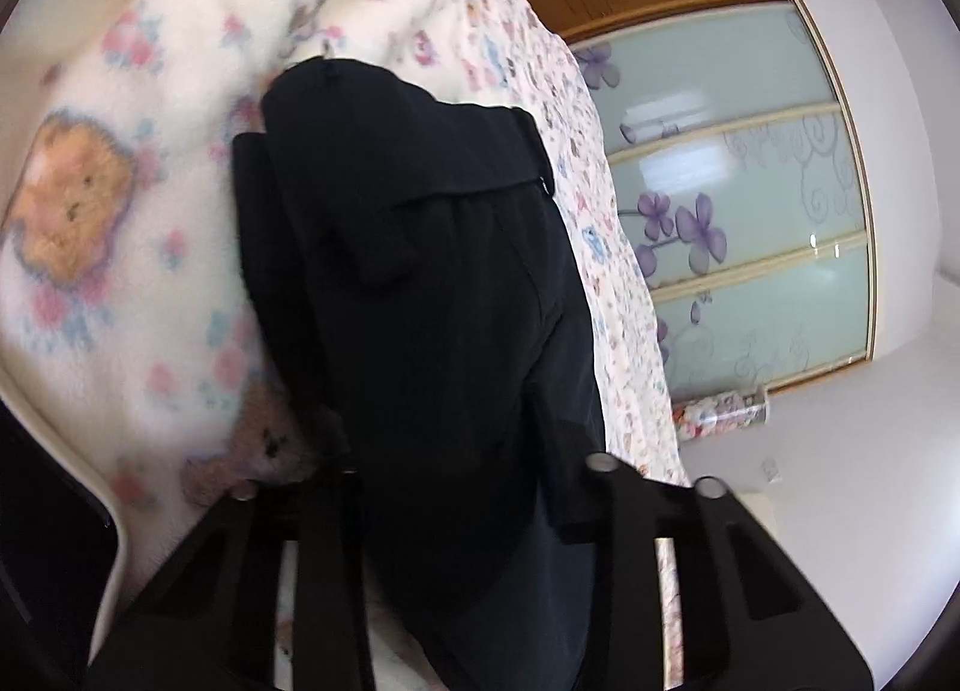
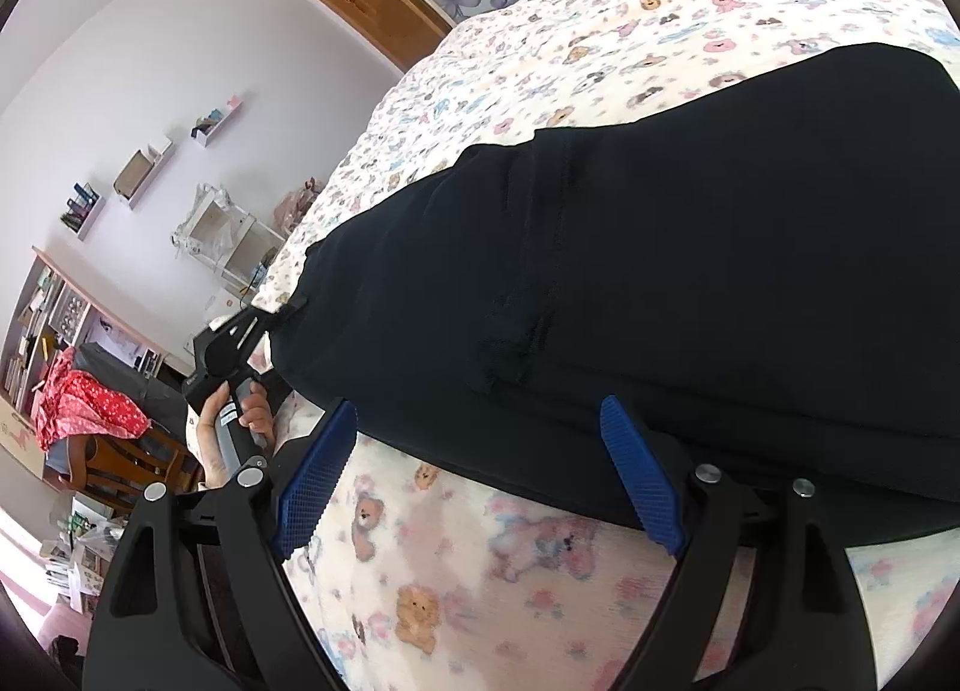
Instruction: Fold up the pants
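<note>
On my right wrist view, dark pants [image 2: 690, 271] lie folded across a bear-print bed [image 2: 660, 0], their near edge between the spread blue fingers [image 2: 642, 475] of my right gripper [image 2: 474, 475], which grips nothing. The left gripper [image 2: 282, 313] reaches the pants' far corner there. In the left wrist view the pants [image 1: 420, 271] fill the space between the left gripper's [image 1: 444, 451] black fingers; it seems pinched on the cloth, though blur hides the tips.

No legible text anywhere.
</note>
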`<move>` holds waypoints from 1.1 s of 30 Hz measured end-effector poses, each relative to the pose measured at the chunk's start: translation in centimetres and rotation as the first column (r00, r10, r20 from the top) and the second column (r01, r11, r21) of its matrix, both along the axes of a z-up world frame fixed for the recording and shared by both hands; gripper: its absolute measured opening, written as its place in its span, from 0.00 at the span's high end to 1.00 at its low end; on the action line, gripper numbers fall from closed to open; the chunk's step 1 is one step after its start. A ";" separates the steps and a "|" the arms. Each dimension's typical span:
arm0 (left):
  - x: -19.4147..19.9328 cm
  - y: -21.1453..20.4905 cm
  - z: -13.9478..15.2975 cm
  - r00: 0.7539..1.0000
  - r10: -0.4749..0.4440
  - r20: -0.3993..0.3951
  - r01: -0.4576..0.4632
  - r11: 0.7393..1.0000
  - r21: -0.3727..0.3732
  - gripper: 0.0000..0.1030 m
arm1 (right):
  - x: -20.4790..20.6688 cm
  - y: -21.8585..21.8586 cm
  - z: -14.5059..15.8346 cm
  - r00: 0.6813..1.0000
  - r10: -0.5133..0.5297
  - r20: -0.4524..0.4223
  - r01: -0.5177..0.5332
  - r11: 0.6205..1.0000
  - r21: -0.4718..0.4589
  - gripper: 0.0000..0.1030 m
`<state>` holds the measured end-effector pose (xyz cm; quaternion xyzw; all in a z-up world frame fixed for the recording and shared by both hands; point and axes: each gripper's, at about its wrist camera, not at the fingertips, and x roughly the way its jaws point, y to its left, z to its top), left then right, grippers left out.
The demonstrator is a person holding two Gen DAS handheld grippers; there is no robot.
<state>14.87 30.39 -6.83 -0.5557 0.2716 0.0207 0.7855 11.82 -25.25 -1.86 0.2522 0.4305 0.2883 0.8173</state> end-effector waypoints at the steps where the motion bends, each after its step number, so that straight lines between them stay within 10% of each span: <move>1: -0.1 -0.2 0.4 1.000 0.007 -0.005 -0.007 1.000 0.020 0.77 | 0.0 -0.2 0.0 1.000 -0.004 -0.001 0.004 1.000 0.003 0.17; 3: -0.2 -1.3 2.2 0.999 0.021 -0.028 -0.017 0.991 0.131 0.80 | -0.1 -0.7 0.0 1.000 -0.014 -0.003 0.014 1.000 0.011 0.17; 7: -0.3 -5.9 7.7 0.999 0.023 -0.023 -0.011 0.894 0.447 0.84 | -0.3 -2.3 0.6 0.999 -0.041 0.005 0.040 0.998 0.051 0.17; 16: 0.0 -18.6 15.2 0.994 -0.104 0.036 0.041 0.652 0.757 0.84 | -1.9 -8.9 2.2 0.978 -0.203 0.037 0.196 0.969 0.148 0.17; 18: -0.1 -22.9 16.2 0.983 -0.179 0.050 0.062 0.569 0.820 0.84 | -2.1 -10.7 2.2 0.968 -0.249 0.032 0.240 0.955 0.174 0.17; 21: -1.7 -31.3 16.8 0.938 -0.344 0.041 0.091 0.358 0.929 0.84 | -2.6 -13.4 2.1 0.947 -0.320 0.025 0.309 0.931 0.195 0.17; 27: -6.6 -45.6 10.0 0.709 -0.676 -0.200 0.215 -0.062 0.975 0.84 | -3.2 -18.5 0.5 0.885 -0.461 -0.061 0.462 0.857 0.227 0.17; 29: -6.8 -47.7 7.0 0.641 -0.705 -0.303 0.296 -0.138 0.945 0.83 | -3.2 -19.6 -0.1 0.864 -0.494 -0.097 0.503 0.834 0.227 0.17; 31: -7.7 -49.4 3.9 0.649 -0.665 -0.369 0.274 -0.249 0.929 0.83 | -3.2 -20.5 -0.6 0.854 -0.505 -0.124 0.519 0.818 0.247 0.17; 33: -8.0 -49.4 3.9 0.663 -0.660 -0.354 0.248 -0.253 0.935 0.83 | -2.9 -20.6 -0.9 0.876 -0.460 -0.144 0.482 0.824 0.299 0.17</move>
